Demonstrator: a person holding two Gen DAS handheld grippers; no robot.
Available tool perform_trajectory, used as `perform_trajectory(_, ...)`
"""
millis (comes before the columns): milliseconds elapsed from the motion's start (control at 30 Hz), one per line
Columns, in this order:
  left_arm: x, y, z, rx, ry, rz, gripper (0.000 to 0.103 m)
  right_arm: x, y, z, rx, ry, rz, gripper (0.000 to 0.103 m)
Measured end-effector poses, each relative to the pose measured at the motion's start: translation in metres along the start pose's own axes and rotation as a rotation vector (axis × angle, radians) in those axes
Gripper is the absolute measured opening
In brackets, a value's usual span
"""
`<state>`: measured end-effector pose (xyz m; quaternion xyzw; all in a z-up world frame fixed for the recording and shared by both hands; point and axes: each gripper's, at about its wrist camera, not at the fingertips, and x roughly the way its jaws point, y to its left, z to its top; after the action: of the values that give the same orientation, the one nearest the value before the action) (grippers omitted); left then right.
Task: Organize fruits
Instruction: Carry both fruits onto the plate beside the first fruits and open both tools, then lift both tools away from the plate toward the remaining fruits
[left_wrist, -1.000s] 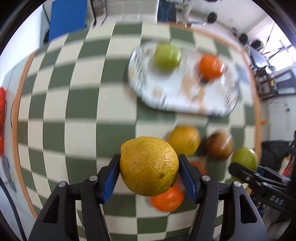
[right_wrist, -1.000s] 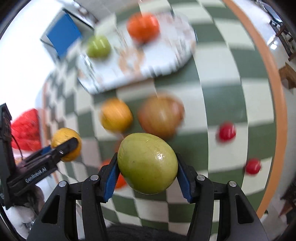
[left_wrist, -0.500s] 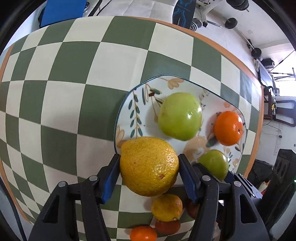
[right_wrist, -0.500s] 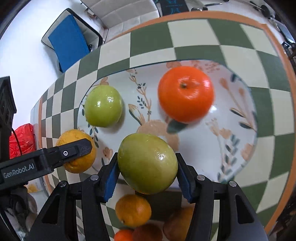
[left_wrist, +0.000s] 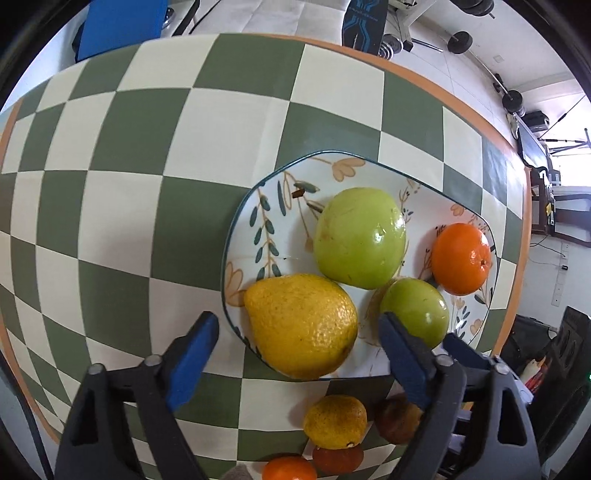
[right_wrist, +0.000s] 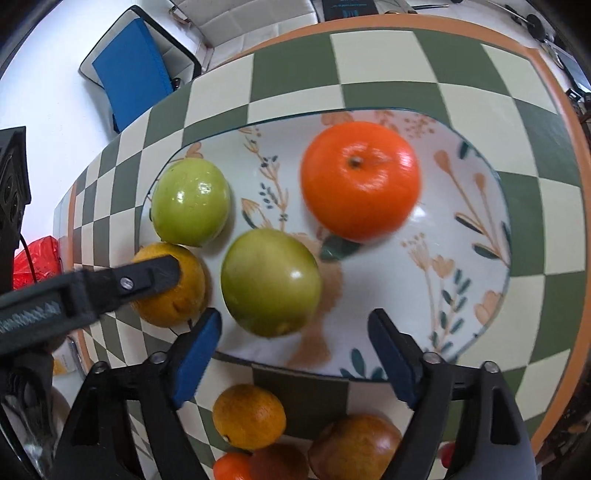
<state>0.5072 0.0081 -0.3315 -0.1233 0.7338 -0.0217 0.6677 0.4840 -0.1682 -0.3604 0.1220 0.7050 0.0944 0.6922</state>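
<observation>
A floral plate (left_wrist: 280, 236) (right_wrist: 461, 266) on the checked table holds several fruits. A big yellow citrus (left_wrist: 301, 325) (right_wrist: 184, 299) lies at its near left rim, between the opening jaws of my left gripper (left_wrist: 297, 336), whose blue pads stand clear of it. A green fruit (right_wrist: 271, 282) (left_wrist: 415, 314) rests on the plate between the opening jaws of my right gripper (right_wrist: 295, 338), untouched by the pads. A larger green apple (left_wrist: 360, 236) (right_wrist: 190, 201) and an orange mandarin (right_wrist: 360, 179) (left_wrist: 461, 258) also sit on the plate.
Off the plate's near edge lie loose fruits: a small yellow citrus (left_wrist: 334, 421) (right_wrist: 249, 415), a brownish fruit (right_wrist: 354, 446) (left_wrist: 397, 421) and an orange one (left_wrist: 290, 469). A blue chair (right_wrist: 133, 77) stands beyond the table. The table's orange rim (right_wrist: 576, 147) curves at the right.
Both grippers went from carrying their fruits over the table to above the plate, then let go: the yellow citrus and the green fruit now lie on the plate with the jaws spread.
</observation>
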Motion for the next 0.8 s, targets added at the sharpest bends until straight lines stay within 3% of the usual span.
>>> perform_trajectory(133,-0.010,-0.006,-0.008,0.033,-0.051,0.057,0.097,-0.018,-0.007,-0.009,-0.003,-0.041,-0.086,0.095)
perform_trajectory(467,-0.057,-0.015,-0.053,0.125,-0.251,0.206,0.097,-0.072,-0.006,-0.037,-0.020,-0.168,-0.223,0.096)
perform_trajectory(800,-0.123,-0.024,-0.116,0.159,-0.417,0.204,0.097,-0.143,0.011,-0.085,-0.056,-0.313,-0.257,0.096)
